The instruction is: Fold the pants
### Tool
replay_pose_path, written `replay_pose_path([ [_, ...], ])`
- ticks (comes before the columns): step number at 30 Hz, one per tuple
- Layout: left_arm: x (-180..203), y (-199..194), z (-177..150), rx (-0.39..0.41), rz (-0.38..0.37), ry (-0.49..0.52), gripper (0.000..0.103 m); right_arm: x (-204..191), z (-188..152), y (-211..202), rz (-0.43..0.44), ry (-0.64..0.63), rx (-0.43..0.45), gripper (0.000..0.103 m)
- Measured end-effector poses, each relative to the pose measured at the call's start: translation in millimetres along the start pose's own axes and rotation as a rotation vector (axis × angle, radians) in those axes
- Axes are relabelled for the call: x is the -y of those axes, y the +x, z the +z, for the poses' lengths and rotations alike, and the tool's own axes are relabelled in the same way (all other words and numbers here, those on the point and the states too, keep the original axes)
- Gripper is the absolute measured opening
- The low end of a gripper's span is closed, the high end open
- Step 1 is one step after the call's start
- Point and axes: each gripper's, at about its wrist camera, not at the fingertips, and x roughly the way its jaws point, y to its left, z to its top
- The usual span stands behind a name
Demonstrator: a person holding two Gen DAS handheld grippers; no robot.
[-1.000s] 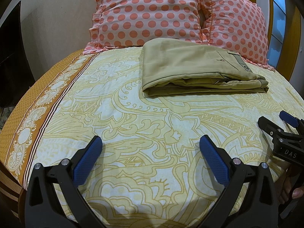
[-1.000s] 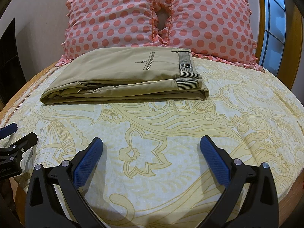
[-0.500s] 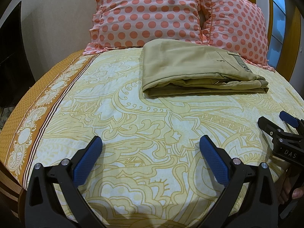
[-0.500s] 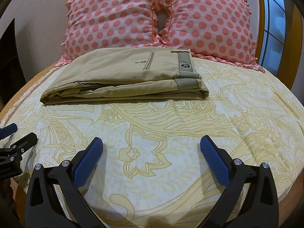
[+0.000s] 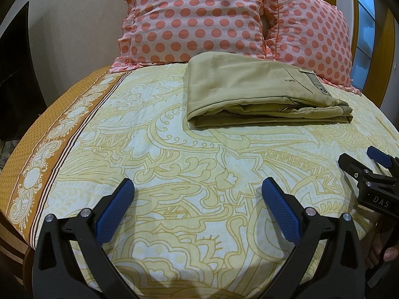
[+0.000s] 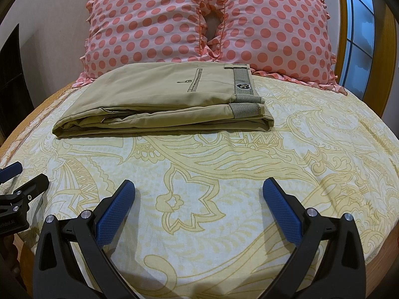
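Note:
Khaki pants [image 5: 254, 92] lie folded in a flat stack on the bed, in front of the pillows; they also show in the right wrist view [image 6: 164, 99], with the striped waistband to the right. My left gripper [image 5: 198, 194] is open and empty, low over the sheet, well short of the pants. My right gripper [image 6: 199, 194] is open and empty too, near the bed's front edge. Each gripper shows at the side of the other's view: the right one [image 5: 359, 159] and the left one [image 6: 20, 177].
The bed has a yellow patterned sheet [image 5: 174, 162] with an orange border [image 5: 37, 149] on the left. Two pink polka-dot pillows [image 6: 204, 22] stand against the wall behind the pants. A window with a wooden frame [image 6: 359, 32] is at the right.
Both grippers have barely moved; the left view has dipped slightly. The pants lie as before.

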Motion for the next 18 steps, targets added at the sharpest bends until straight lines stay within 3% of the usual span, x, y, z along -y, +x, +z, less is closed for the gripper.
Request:
replay_pose_path([
  [18, 1.2, -0.1, 0.6, -0.001, 0.003, -0.002, 0.101, -1.2, -0.3, 0.7, -0.003, 0.003, 0.001, 0.102],
])
